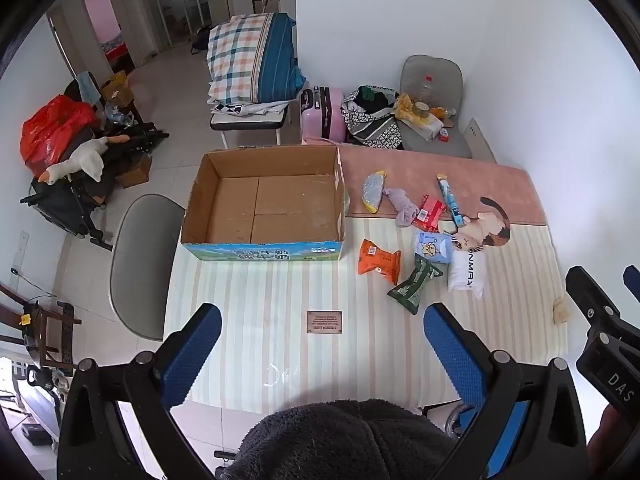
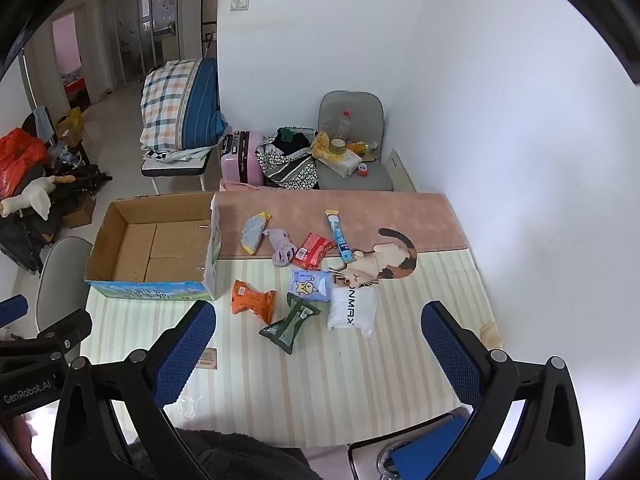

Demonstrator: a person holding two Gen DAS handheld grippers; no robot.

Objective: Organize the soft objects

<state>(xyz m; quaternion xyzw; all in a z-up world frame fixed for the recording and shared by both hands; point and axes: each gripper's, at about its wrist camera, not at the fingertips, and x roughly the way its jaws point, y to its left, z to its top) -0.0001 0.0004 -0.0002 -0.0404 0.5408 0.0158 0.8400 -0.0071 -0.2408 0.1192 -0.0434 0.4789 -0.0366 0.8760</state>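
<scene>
An open, empty cardboard box (image 1: 264,204) (image 2: 156,248) stands on the table's left part. Right of it lie soft packets: an orange pack (image 1: 378,260) (image 2: 253,301), a green pack (image 1: 414,286) (image 2: 290,322), a white pillow pack (image 1: 468,274) (image 2: 352,312), a light blue pack (image 1: 434,246) (image 2: 311,285), a red pack (image 1: 430,212) (image 2: 312,251), a lilac sock (image 1: 404,206) (image 2: 282,246), a grey-yellow pouch (image 1: 373,191) (image 2: 252,232) and a blue tube (image 1: 450,200) (image 2: 340,236). My left gripper (image 1: 322,344) is open and empty above the near table edge. My right gripper (image 2: 318,340) is open and empty, near the green pack.
The striped tablecloth (image 1: 280,320) has a pink runner (image 1: 440,168) and a cat-shaped mat (image 1: 486,228) at the far side. A grey chair (image 1: 140,264) stands left of the table. Another chair (image 1: 432,112), a pink suitcase (image 1: 322,114) and bedding (image 1: 252,64) are behind. A wall is at right.
</scene>
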